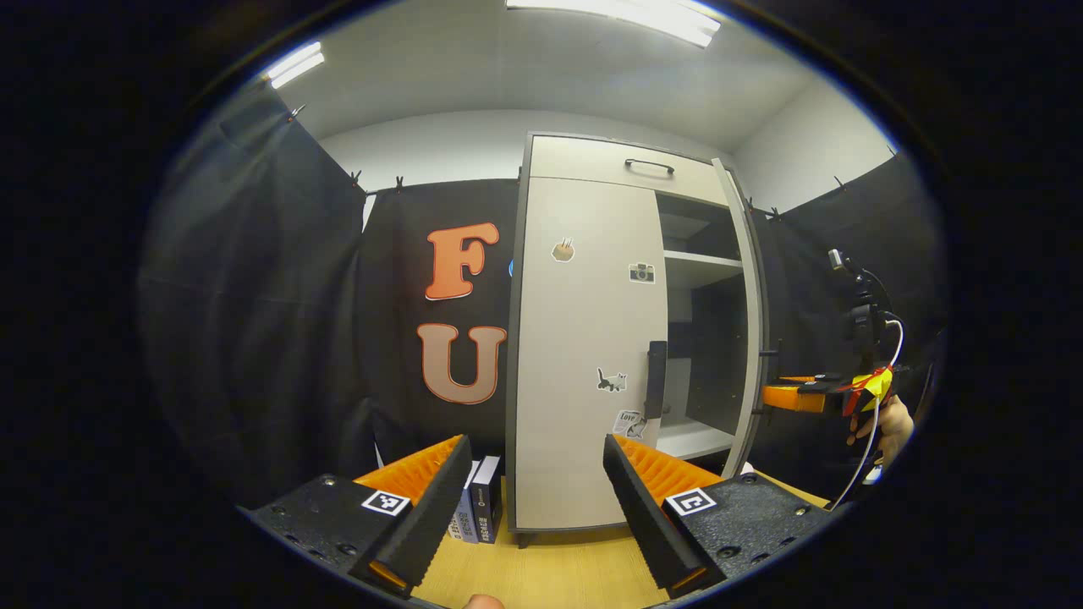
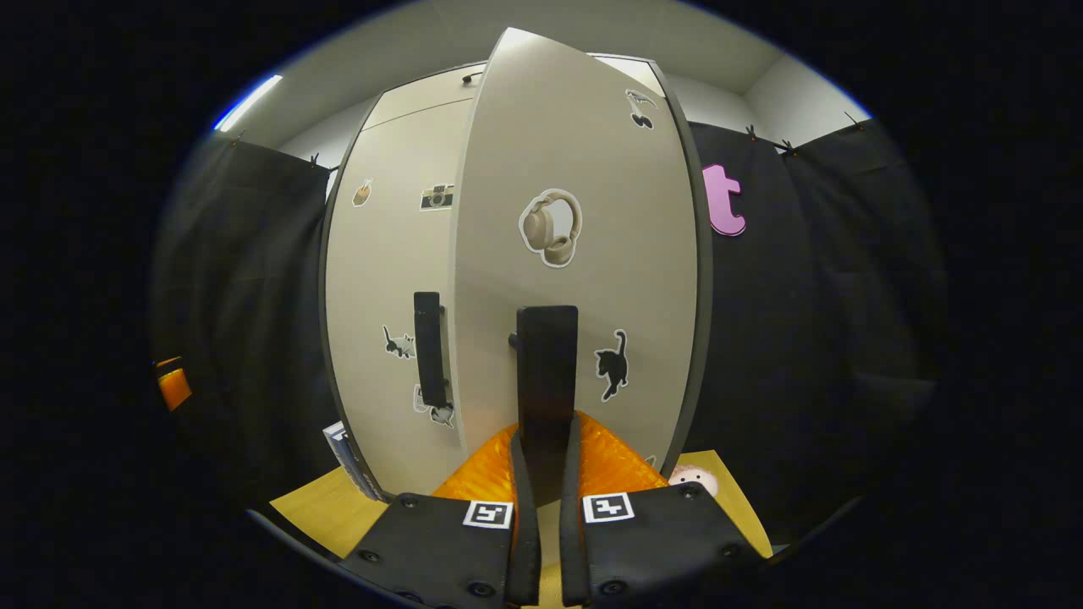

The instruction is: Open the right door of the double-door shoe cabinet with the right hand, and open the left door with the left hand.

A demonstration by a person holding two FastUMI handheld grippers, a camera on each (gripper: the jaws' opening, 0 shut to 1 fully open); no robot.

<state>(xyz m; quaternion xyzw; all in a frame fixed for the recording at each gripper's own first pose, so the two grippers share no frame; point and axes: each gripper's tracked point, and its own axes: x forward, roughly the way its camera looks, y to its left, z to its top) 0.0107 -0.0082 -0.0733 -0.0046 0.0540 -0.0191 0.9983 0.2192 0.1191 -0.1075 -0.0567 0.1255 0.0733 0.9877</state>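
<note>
Half the job looks done: right fingers (image 2: 541, 461) pinch the right handle (image 2: 546, 372) with that door (image 2: 584, 279) swung out, while left fingers (image 1: 537, 499) gape before the closed left door (image 1: 584, 355) on the table (image 1: 541, 575).

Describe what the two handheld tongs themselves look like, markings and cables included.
Each of the tongs, left and right, has black textured finger mounts carrying a square black-and-white marker. In the left gripper view, the right one shows an orange body, a white cable and yellow tape with red.

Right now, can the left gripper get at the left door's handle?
Probably yes. The left gripper is open, short of the closed left door, and its handle lies ahead, slightly right, with nothing between.
</note>
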